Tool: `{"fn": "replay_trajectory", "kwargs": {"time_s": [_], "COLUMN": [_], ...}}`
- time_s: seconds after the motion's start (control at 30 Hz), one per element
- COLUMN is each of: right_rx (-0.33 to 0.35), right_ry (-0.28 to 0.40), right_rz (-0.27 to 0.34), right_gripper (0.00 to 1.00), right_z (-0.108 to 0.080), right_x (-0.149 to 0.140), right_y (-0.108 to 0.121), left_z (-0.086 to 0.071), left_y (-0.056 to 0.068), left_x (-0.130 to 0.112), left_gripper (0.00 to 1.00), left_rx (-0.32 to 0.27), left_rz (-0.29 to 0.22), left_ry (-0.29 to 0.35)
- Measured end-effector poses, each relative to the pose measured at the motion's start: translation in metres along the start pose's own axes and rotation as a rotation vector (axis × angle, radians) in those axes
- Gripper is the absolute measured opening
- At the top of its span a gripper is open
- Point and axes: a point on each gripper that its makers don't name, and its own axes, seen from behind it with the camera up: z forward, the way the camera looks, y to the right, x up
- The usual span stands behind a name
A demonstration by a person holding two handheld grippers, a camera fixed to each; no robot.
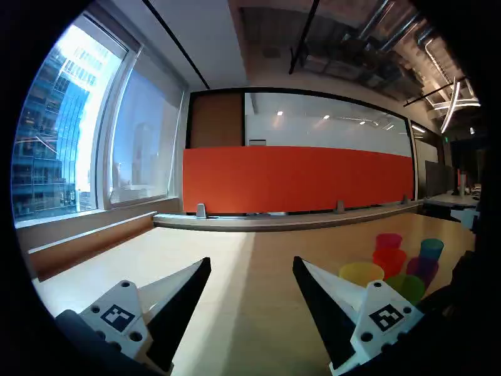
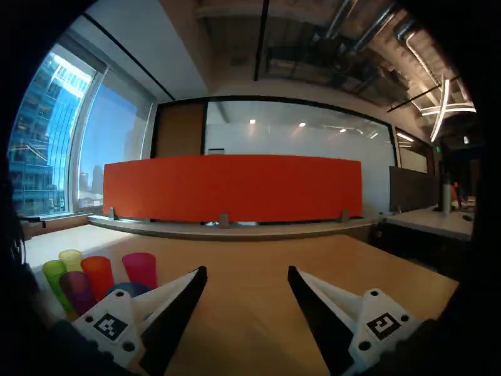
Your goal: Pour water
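Several coloured plastic cups stand together on the wooden table (image 1: 263, 263). In the left gripper view they are at the right: a yellow cup (image 1: 361, 273), an orange cup (image 1: 389, 259), a pink cup (image 1: 388, 240), a teal cup (image 1: 431, 248), a purple cup (image 1: 422, 268) and a green cup (image 1: 407, 287). My left gripper (image 1: 252, 276) is open, empty, just left of them. In the right gripper view the cluster is at the lower left: pink cup (image 2: 139, 269), orange cup (image 2: 99, 276), purple cup (image 2: 77, 291). My right gripper (image 2: 247, 281) is open with nothing between its fingers.
An orange divider panel (image 1: 294, 178) runs along the table's far edge, with a glass wall behind it. Large windows (image 1: 56, 144) line the left side. Another desk (image 2: 432, 222) stands off to the right.
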Motion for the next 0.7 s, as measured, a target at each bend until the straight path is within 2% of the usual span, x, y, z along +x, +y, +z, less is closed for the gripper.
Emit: {"fn": "replay_trajectory", "kwargs": {"time_s": [0.7], "right_rx": [0.000], "right_ry": [0.000], "right_rz": [0.000], "right_gripper": [1.00], "right_z": [0.0004], "right_x": [-0.0010], "right_y": [0.0013], "left_z": [0.0002], "left_y": [0.0002], "left_x": [0.0004], "left_gripper": [0.97], "left_rx": [0.000], "left_rz": [0.000], "left_ry": [0.000]}}
